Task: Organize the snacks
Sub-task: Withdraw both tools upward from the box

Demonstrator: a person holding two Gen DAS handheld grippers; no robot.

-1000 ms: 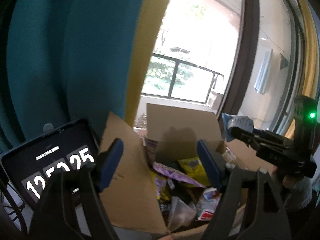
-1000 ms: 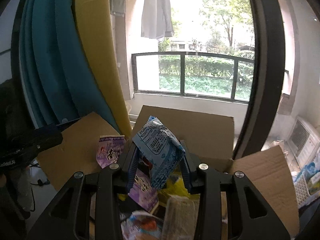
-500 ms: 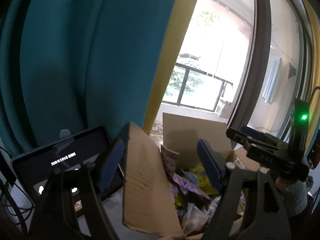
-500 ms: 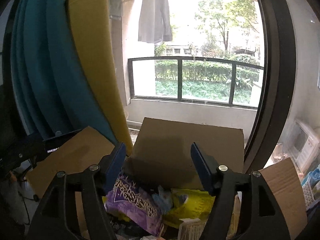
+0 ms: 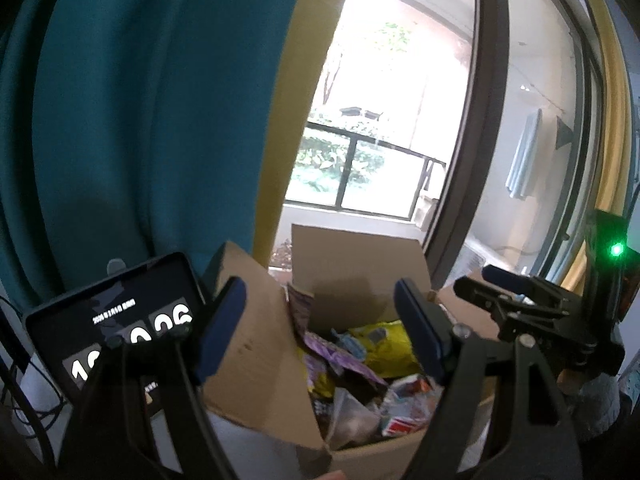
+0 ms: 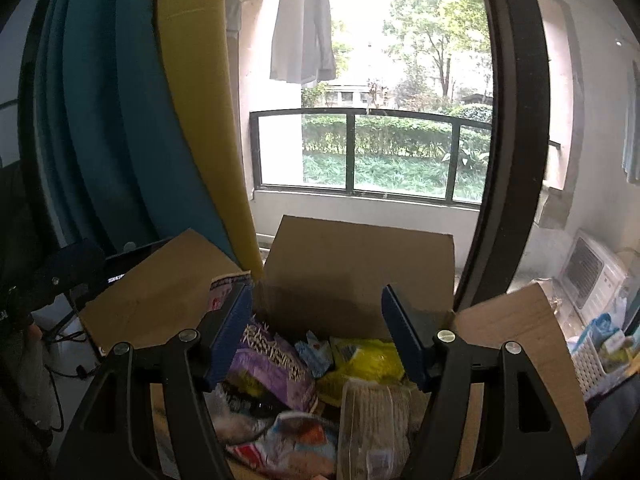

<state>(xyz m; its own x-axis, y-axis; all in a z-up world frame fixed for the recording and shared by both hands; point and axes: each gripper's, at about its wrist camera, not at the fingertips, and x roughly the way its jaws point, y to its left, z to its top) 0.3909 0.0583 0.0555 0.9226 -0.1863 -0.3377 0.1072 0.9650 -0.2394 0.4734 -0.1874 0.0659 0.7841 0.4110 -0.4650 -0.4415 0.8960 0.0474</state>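
- The cardboard box (image 6: 360, 264) stands with its flaps up, and many snack packets lie inside: a purple bag (image 6: 272, 364), a yellow bag (image 6: 368, 360), a small blue packet (image 6: 316, 352).
- The right tool (image 6: 316, 336) hangs above the box, jaws apart, nothing between them.
- The left tool (image 5: 320, 332) is also apart and empty, near the left flap.
- It seems most snacks are already in the box; what is left outside I cannot tell.

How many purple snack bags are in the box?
2 that I can see: one purple bag lies on the pile, another purple bag stands against the left flap of the box. More may be buried.
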